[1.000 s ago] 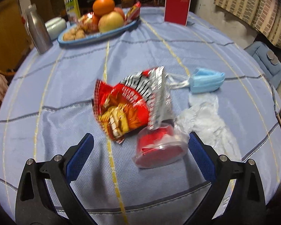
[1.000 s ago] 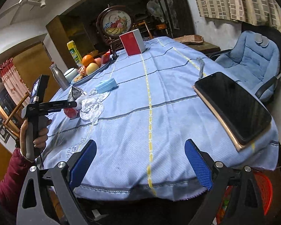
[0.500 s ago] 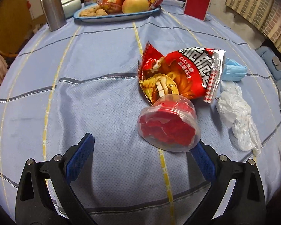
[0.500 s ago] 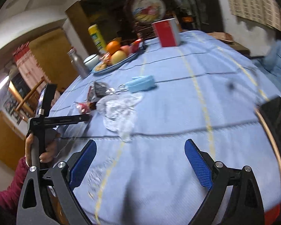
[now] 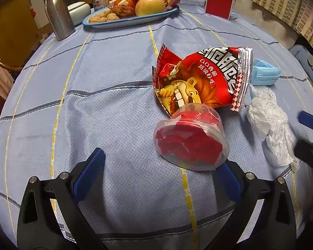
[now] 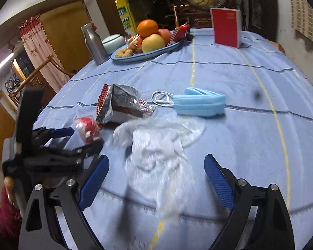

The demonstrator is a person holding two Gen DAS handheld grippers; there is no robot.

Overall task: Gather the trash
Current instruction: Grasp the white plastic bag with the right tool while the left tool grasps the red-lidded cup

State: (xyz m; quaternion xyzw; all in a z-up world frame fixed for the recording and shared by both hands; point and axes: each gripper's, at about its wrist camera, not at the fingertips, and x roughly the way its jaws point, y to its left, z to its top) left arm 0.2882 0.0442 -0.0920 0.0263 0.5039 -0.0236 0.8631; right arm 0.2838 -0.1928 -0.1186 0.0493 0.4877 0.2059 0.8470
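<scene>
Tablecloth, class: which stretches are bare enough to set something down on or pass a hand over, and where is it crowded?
Bare: the tablecloth between the metal bottle, fruit tray and snack bag; also right of the face mask, below the red box. Crowded: bag, plastic cup, crumpled plastic and mask lie clustered, both grippers beside them.

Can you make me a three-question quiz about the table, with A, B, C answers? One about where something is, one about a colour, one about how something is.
1. Where is the face mask?
A. on the fruit tray
B. on the tablecloth, behind the white plastic bag
C. inside the cup

2. What colour is the snack bag's front?
A. red
B. green
C. purple

3. How is the clear cup?
A. upright
B. on its side
C. stacked on the bottle

Answers:
1 B, it lies on the cloth past the bag.
2 A, red print shows.
3 B, its mouth faces sideways.
</scene>
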